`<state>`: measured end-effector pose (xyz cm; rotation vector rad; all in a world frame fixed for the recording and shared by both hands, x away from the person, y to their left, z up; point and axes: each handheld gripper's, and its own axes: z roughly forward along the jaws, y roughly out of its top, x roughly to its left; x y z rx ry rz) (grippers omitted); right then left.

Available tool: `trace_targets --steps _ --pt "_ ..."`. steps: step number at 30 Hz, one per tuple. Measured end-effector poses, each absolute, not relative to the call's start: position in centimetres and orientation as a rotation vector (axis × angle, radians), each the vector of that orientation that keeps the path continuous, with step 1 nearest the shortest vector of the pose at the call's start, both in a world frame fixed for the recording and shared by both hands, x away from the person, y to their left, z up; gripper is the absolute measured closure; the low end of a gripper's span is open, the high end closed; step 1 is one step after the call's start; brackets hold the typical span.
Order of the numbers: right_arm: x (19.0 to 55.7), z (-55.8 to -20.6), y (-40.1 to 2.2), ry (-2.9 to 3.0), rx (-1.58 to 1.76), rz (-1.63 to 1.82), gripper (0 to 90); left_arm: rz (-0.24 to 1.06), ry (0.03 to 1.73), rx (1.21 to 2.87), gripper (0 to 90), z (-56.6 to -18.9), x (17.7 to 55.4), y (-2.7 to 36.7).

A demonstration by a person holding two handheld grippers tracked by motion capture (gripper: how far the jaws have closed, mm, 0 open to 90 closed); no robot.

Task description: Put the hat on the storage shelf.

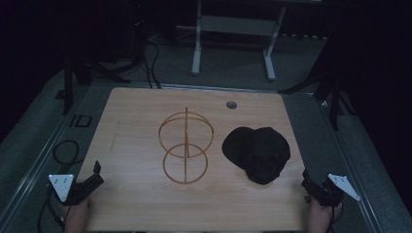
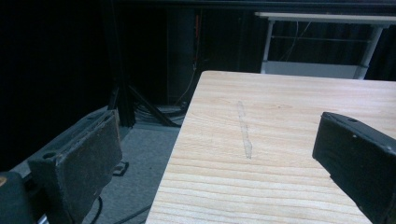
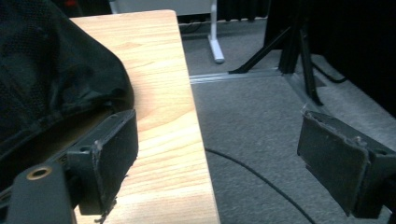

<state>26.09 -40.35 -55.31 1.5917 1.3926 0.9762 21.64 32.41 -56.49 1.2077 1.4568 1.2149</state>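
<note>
Two things lie on the wooden table (image 1: pixel 141 204): one wire frame (image 1: pixel 186 145) and one black cap (image 1: pixel 257 151). The wire frame is thin and gold-coloured, built of rings around a straight upright rod; it stands near the middle of the table, slightly left of centre. The black cap lies just right of it, apart from it, dark fabric with a mesh-like texture, brim toward the left, crown toward the near right. In the right gripper view the cap (image 3: pixel 51 74) bulks large just beyond the left jaw, close to the table's right edge.

One small round grey grommet (image 1: pixel 231 105) sits in the table top near the far edge.

Left tongs (image 1: pixel 92 180) rest at the near left corner, held by a hand (image 1: pixel 77 218); jaws wide apart, nothing between them. In the left gripper view one jaw hangs past the table's left edge over grey carpet (image 2: pixel 140 154), the other over bare wood. Right tongs (image 1: pixel 311 187) sit at the near right corner, also wide, empty; one jaw over the table, one over the floor.

Open room: bare wood all along the near edge, the whole left third, and the far strip. One white-legged stand (image 1: pixel 233 39) is on the floor beyond the far edge.
</note>
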Motion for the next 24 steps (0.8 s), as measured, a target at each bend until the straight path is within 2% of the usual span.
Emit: trace_targets --steps 17,24 --pt "26.3 -55.0 -41.0 1.437 1.594 1.093 13.2 1.227 1.455 1.24 1.8 -56.5 21.9 32.0" --pt "26.7 -52.3 -40.8 1.48 1.559 1.23 13.2 1.176 1.443 1.258 1.8 -56.4 21.9 32.2"
